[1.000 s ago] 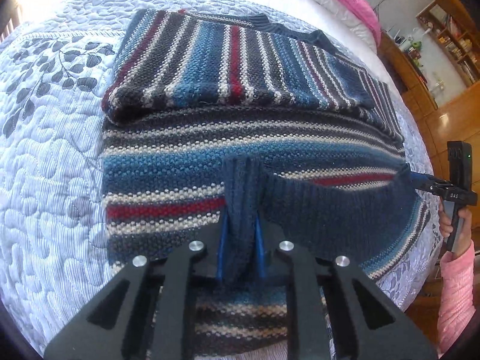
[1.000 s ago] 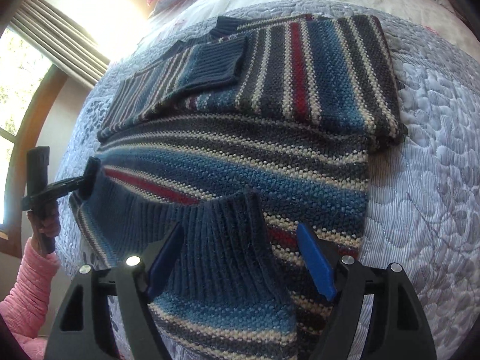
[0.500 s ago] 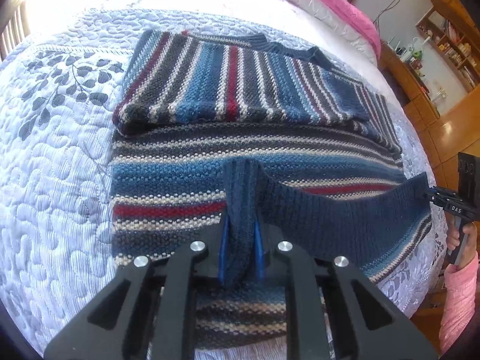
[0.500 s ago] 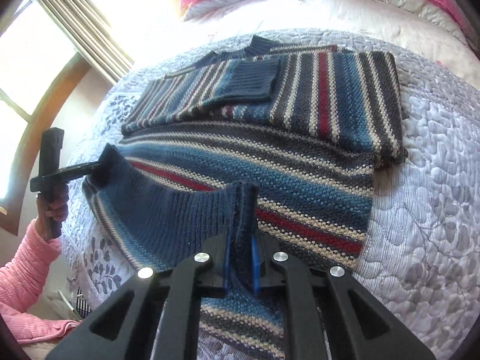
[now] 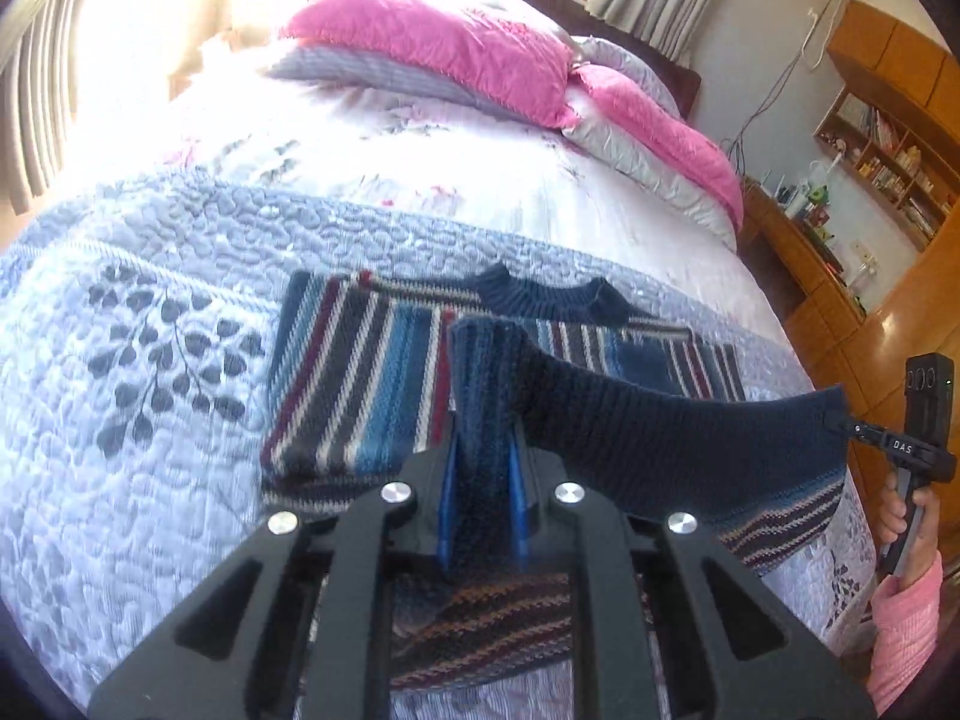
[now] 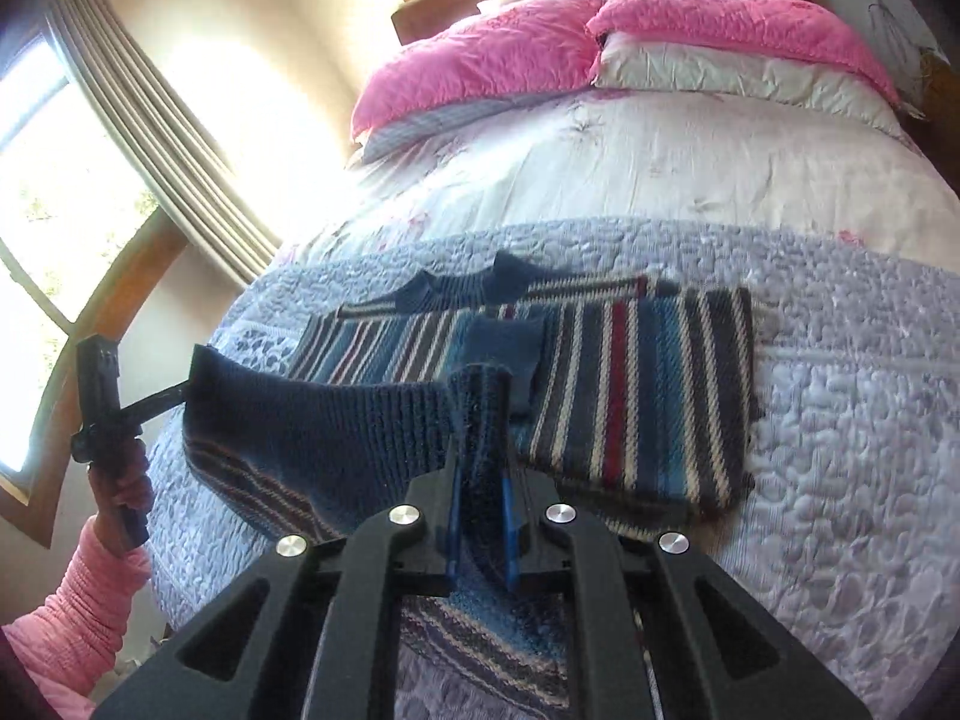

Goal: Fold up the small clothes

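A striped knit sweater (image 5: 360, 384) is lying on a lavender quilted bedspread (image 5: 150, 480), its sleeves already folded across the chest and the navy collar (image 5: 540, 294) pointing toward the pink pillows (image 5: 432, 42). The left gripper (image 5: 483, 498) is pinching one corner of the navy ribbed hem (image 5: 660, 432) between its blue pads, jaws pressed tight on the knit, and the right gripper (image 6: 480, 516) is clamping the other corner the same way. The hem is hanging stretched between them, raised off the quilt above the sweater's lower body. Bare quilt is lying open on either side of the sweater and beyond the collar, while a wooden cabinet (image 5: 810, 276) is standing beside the bed's edge.
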Tool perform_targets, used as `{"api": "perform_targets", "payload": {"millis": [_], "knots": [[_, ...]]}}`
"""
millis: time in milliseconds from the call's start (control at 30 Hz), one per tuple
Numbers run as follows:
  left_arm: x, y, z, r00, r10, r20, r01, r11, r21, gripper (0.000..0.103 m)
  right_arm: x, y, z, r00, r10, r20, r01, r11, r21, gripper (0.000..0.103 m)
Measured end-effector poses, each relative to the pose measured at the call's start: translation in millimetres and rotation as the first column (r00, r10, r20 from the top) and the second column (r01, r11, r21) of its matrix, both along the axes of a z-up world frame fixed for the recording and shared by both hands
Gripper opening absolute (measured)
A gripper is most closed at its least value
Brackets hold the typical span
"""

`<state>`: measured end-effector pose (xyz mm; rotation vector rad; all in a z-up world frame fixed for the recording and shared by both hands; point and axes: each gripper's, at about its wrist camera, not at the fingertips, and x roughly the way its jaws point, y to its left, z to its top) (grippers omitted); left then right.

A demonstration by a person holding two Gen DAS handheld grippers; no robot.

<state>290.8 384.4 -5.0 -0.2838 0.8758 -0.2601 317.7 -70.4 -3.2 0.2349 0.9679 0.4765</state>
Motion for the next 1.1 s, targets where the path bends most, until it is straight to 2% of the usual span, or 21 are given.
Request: {"api": "perform_targets", "payload": {"millis": [133,233,333,467,667,767,967,1033,1100], "knots": [[51.7,-8.0,13.3,0.999,0.035,0.037,-0.036,0.999,0.035,0.013,58.1,9.9,13.4,0.999,-0.05,0.006,0.05,0.998,-0.037,0.01],[88.4,-12.8,8.3,0.997,0.061,0.045,-0.064,0.996,0.066,0.013,99.0,20.2,11.7,0.997,-0.077,-0.001,0.077,0.995,-0.058,0.01],[119.5,-16.0,-9.2,0.996,0.083,0.017,-0.084,0.992,0.09,0.013,135.7,27.0,-1.5,0.994,-0.104,-0.033,0.102,0.993,-0.063,0.01],[148.7,-15.7,-45.5,0.993,0.111,-0.05,-0.105,0.988,0.111,0.013,169.7,37.9,-30.0,0.99,-0.122,-0.072,0.114,0.987,-0.113,0.01],[176.6,-17.4,-98.7,0.978,0.136,-0.156,-0.111,0.981,0.158,0.013,194.1,39.6,-80.5,0.975,-0.162,-0.149,0.139,0.979,-0.152,0.01],[182.7,-18.1,-116.3,0.972,0.15,-0.183,-0.117,0.977,0.179,0.014,200.3,34.2,-105.2,0.966,-0.184,-0.182,0.157,0.976,-0.153,0.01],[184.6,-16.0,-128.0,0.967,0.154,-0.203,-0.115,0.975,0.188,0.022,200.2,26.7,-130.2,0.953,-0.211,-0.218,0.188,0.974,-0.122,0.011],[184.6,-14.1,-126.7,0.965,0.159,-0.21,-0.121,0.976,0.181,0.024,199.3,23.3,-129.7,0.95,-0.216,-0.227,0.199,0.975,-0.096,0.014],[184.0,-9.9,-121.6,0.96,0.183,-0.214,-0.149,0.975,0.165,0.029,195.6,17.8,-123.2,0.95,-0.223,-0.218,0.214,0.975,-0.065,0.024]]}}
